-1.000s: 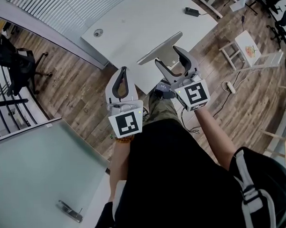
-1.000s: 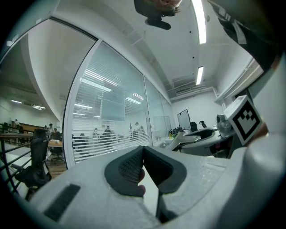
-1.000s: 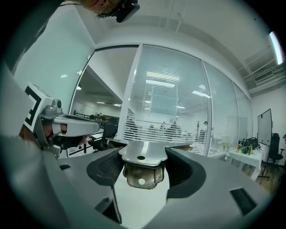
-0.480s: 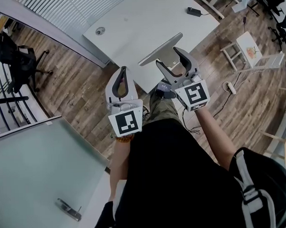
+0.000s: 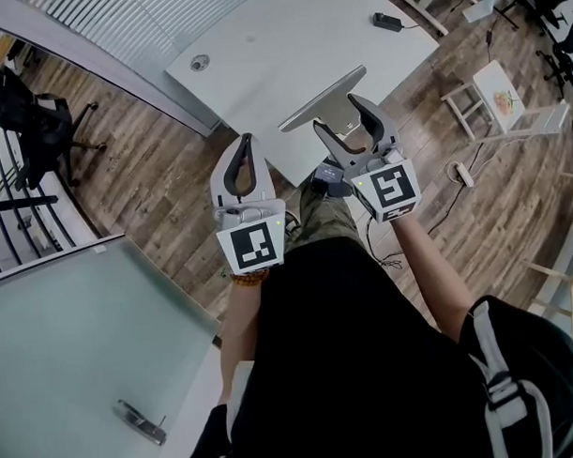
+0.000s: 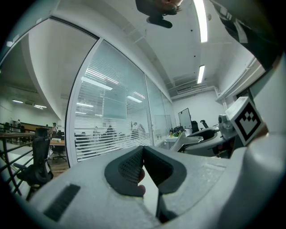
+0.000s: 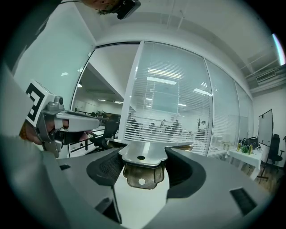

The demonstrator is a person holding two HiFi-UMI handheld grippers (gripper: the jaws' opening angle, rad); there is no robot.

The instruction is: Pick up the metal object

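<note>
Grey sheet metal: the metal object (image 5: pixel 321 98) is a flat plate with a small hole near its held end and a short bent tab below, also holed (image 7: pixel 143 156). The right tool (image 5: pixel 337 116) pinches it, one dark pad on either side of the plate's narrow end (image 7: pixel 143 167). In the head view the plate lies tilted across the near edge of the white counter (image 5: pixel 289 35); we cannot tell from there whether it touches the top. The left tool (image 5: pixel 245 145) is held just beside the right one, over the floor and short of the counter's edge, with its jaws pressed together at the tips (image 6: pixel 143 154). On the counter we note a small round disc (image 5: pixel 199 63) near the left corner and a dark block (image 5: pixel 384 24) with a cable at the far edge, both well apart from the plate. The floor (image 5: pixel 153 172) is wood plank. On it stand a white stool (image 5: pixel 502 98) to the right, a dark office chair (image 5: pixel 39 124) to the left, and a white power strip (image 5: pixel 461 175) with its cord. A pale frosted glass panel (image 5: pixel 66 353) fills the lower left. The two tool views show glass partitions with slatted blinds (image 7: pixel 174 112), ceiling strip lights (image 6: pixel 201 74) and more desks behind.
</note>
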